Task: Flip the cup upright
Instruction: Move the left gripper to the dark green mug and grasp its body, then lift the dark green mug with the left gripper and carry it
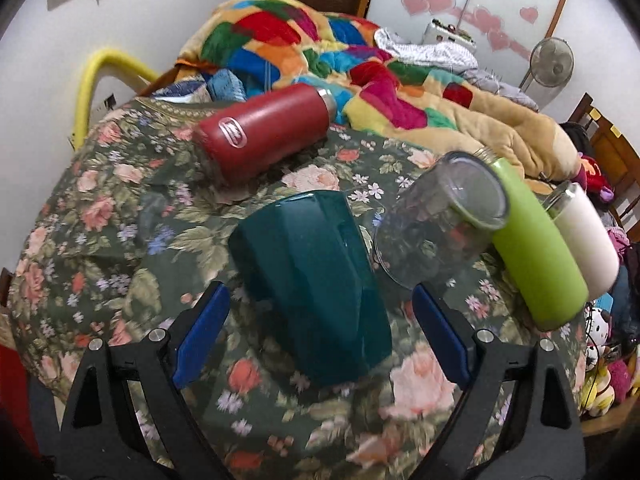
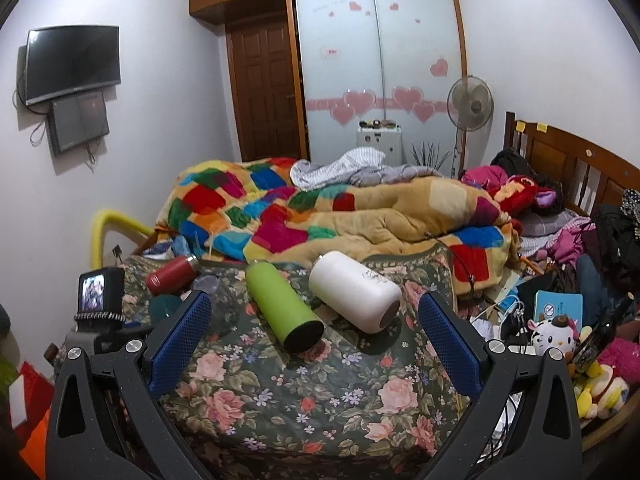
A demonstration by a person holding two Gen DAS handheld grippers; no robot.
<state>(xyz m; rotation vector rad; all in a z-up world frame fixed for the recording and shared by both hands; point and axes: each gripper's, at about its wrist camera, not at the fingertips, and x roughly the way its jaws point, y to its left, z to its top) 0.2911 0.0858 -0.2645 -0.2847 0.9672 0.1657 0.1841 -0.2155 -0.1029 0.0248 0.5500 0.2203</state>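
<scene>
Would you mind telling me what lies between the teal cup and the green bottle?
A clear glass, tipped over on the floral bedspread, lies between the teal cup and the green bottle; the left wrist view shows it.

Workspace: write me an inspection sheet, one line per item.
Surface: floral bedspread.
Job's things: teal cup and clear glass lying on their sides.
Clutter: red bottle, green bottle, white bottle, all lying down.
Grippers: left gripper open, astride the teal cup; right gripper open, empty.
Cables: tangle at the bed's right edge.
Surroundings: patchwork blanket, fan, wall screen.
</scene>
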